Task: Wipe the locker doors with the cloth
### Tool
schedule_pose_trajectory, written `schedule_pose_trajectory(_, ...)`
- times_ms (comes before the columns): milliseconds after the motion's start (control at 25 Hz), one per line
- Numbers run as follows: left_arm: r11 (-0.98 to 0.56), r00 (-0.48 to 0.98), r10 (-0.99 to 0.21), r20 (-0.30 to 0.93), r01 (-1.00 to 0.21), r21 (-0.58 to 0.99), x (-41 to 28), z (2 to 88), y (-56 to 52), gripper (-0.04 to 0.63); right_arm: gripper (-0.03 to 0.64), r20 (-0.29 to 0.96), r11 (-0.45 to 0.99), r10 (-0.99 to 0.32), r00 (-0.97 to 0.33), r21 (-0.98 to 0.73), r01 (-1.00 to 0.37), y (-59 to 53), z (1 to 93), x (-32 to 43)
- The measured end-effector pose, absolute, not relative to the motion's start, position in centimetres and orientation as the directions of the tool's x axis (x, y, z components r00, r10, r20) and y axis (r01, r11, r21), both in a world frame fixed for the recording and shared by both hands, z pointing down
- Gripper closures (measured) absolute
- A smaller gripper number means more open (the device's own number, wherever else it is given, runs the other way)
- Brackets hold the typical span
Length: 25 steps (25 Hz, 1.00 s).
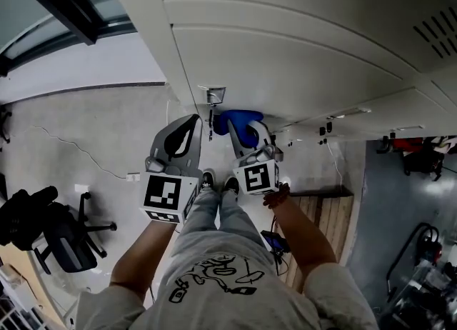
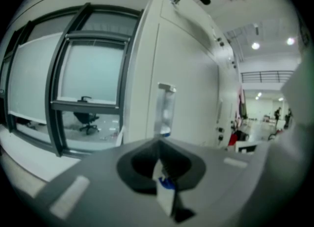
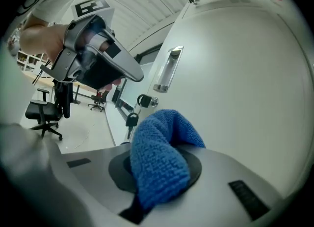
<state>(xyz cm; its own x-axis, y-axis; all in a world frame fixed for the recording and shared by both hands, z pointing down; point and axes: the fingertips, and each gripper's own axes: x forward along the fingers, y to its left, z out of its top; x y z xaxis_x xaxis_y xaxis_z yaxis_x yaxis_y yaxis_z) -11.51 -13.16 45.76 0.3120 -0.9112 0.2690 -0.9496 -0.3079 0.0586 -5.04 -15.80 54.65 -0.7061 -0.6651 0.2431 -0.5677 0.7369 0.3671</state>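
- Far to the left of the locker handle [image 1: 215,95] (your landmark throughout), an office chair [image 1: 57,232] stands on the grey floor [image 1: 107,128], well apart from the lockers.
- In the left gripper view, a dark-framed window [image 2: 73,73] fills the wall left of that handle.
- Your left gripper [image 1: 194,125] hovers just left of and below the handle, pointed towards it. Its jaws are pressed together and grip no cloth (a small white-and-blue sliver sits in the dark hollow behind them; I can't tell what it is).
- The handle itself is an upright metal pull near the edge of a white locker door [image 1: 285,64].
- Below the handle in the head view, your shoes [image 1: 218,180] stand between the two grippers.
- Your right gripper [image 1: 248,141] is just right of the handle and a little below it, beside the left gripper. Its jaws are clamped on the blue cloth [image 1: 239,123].
- The cloth bulges out past the jaw tips towards the door, below and right of the handle (whether it touches the door, I can't tell).
- In the right gripper view, a key [image 3: 131,120] hangs from a lock below the handle.
- Well to the right of the handle, wooden boards [image 1: 325,214] lie on the floor near the foot of the lockers.
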Motion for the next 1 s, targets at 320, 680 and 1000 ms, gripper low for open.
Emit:
schedule_pose_trajectory(320,-0.321,0.325,-0.918,0.229,-0.946,0.054,-10.7,41.8,-12.7,0.592,0.594,0.115,0.723,-0.657,-0.745,0.375,-0.580,-15.5,45.6,-4.4)
schedule_pose_trajectory(680,-0.347,0.342,-0.931,0.127,-0.938,-0.014,-9.6,36.1,-12.9,0.592,0.594,-0.039,0.661,-0.684,-0.728,0.391,-0.641,-15.2,32.8,-4.3)
schedule_pose_trajectory(1000,-0.366,0.366,-0.930,0.014,-0.929,-0.058,-8.5,29.9,-13.1,0.592,0.594,-0.155,0.615,-0.679,-0.718,0.413,-0.672,-15.1,25.7,-3.9)
